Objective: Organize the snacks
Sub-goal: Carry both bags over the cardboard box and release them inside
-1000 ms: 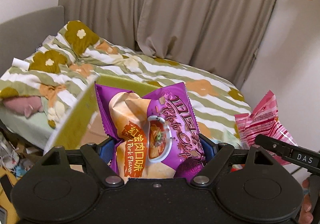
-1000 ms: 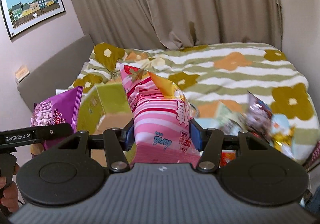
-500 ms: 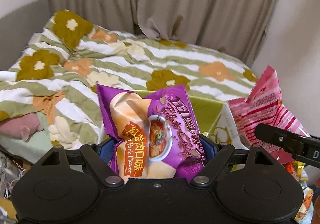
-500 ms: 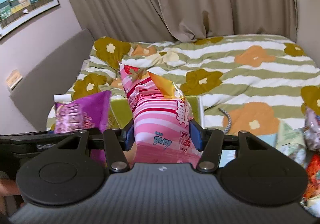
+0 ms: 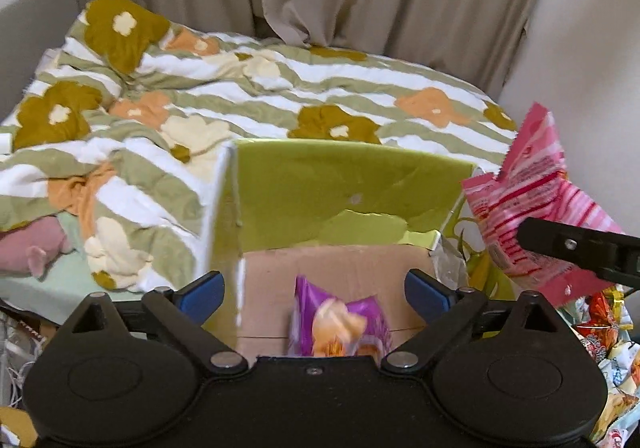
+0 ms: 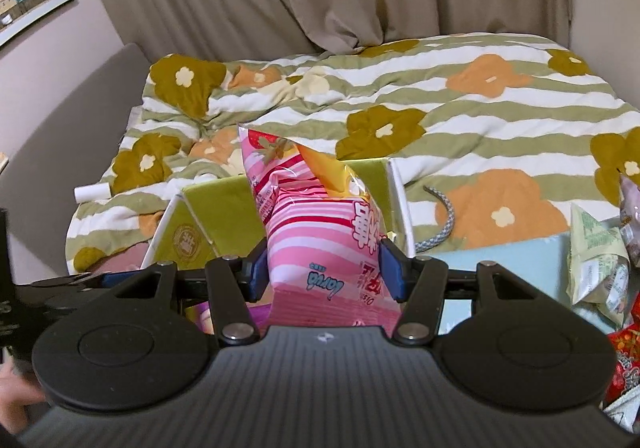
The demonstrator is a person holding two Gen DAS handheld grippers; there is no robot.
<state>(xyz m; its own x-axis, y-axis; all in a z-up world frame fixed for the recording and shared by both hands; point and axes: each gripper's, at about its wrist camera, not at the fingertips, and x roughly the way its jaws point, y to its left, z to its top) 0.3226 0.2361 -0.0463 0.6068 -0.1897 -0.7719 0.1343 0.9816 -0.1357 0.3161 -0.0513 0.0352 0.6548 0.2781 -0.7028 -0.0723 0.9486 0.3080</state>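
Where it lies boxed, purple chip bag [image 5: 340, 324] blurs.

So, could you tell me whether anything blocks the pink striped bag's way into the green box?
Nothing visible does. The pink striped bag, clamped in the right gripper, hangs beside the open green box. Only the purple chip bag lies inside, under the opening left gripper, with bare floor beside it.
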